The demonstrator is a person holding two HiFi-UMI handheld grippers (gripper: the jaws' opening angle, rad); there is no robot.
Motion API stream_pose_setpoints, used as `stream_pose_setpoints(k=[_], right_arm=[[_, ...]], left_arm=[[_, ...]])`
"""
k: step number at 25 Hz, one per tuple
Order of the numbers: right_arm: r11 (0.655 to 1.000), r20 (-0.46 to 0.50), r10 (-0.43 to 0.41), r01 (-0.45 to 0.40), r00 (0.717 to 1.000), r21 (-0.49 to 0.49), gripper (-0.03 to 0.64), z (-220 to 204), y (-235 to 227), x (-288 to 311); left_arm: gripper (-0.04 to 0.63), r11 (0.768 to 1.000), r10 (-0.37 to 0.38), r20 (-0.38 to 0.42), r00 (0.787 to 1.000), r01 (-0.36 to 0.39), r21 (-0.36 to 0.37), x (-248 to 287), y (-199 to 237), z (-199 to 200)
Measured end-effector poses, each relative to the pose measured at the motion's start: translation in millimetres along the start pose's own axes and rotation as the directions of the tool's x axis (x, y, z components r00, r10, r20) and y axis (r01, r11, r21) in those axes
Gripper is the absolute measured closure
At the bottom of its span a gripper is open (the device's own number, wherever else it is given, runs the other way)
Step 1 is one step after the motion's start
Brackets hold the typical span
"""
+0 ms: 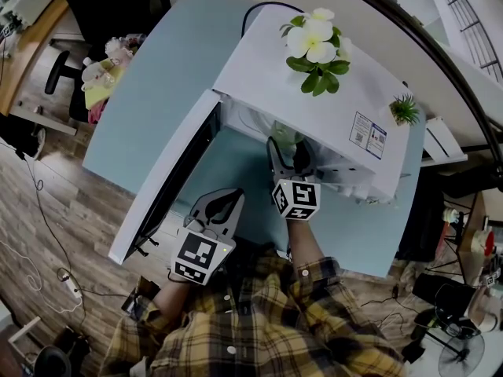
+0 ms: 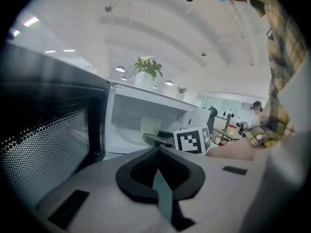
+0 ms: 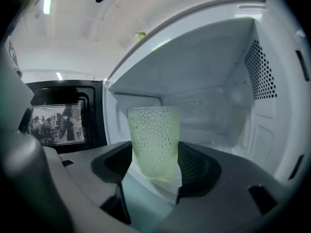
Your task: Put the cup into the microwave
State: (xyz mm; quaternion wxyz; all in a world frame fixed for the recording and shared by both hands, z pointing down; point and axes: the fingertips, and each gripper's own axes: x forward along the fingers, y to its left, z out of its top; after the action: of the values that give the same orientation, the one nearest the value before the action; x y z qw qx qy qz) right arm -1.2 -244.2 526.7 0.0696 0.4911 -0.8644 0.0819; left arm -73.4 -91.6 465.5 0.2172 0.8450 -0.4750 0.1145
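Right hand-held gripper [image 1: 288, 149] is poked into the open white microwave oven [image 1: 259, 61], pinching the pale green dimpled plastic cup [image 3: 153, 140] upright between both pads, just inside the cavity. Left hand-held gripper [image 2: 156, 152] hangs nearer, by the swung-open dark-windowed door [image 1: 169, 187], jaws pressed together with nothing in them. The microwave sits on a light blue tabletop [image 1: 149, 93].

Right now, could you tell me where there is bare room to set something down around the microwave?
The table left of the open door is bare and widest. The microwave top is free between the flowers and small plant. It is crowded at the opening, where the right gripper holds the cup.
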Motion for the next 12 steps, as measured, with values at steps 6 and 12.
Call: stream_pose_setpoints(k=[6,12], right_arm=[[0.999,-0.017,-0.041,0.041,0.999,0.013,0.325,-1,-7,5],[0.999,-0.043,-0.037,0.037,0.998,-0.011,0.324,-2,-6,9]], left_arm=[[0.606,1.0,0.002,0.002,1.0,-0.002,-0.004,-1,0,0],[0.606,1.0,0.001,0.003,1.0,-0.001,-0.004,0,0,0]])
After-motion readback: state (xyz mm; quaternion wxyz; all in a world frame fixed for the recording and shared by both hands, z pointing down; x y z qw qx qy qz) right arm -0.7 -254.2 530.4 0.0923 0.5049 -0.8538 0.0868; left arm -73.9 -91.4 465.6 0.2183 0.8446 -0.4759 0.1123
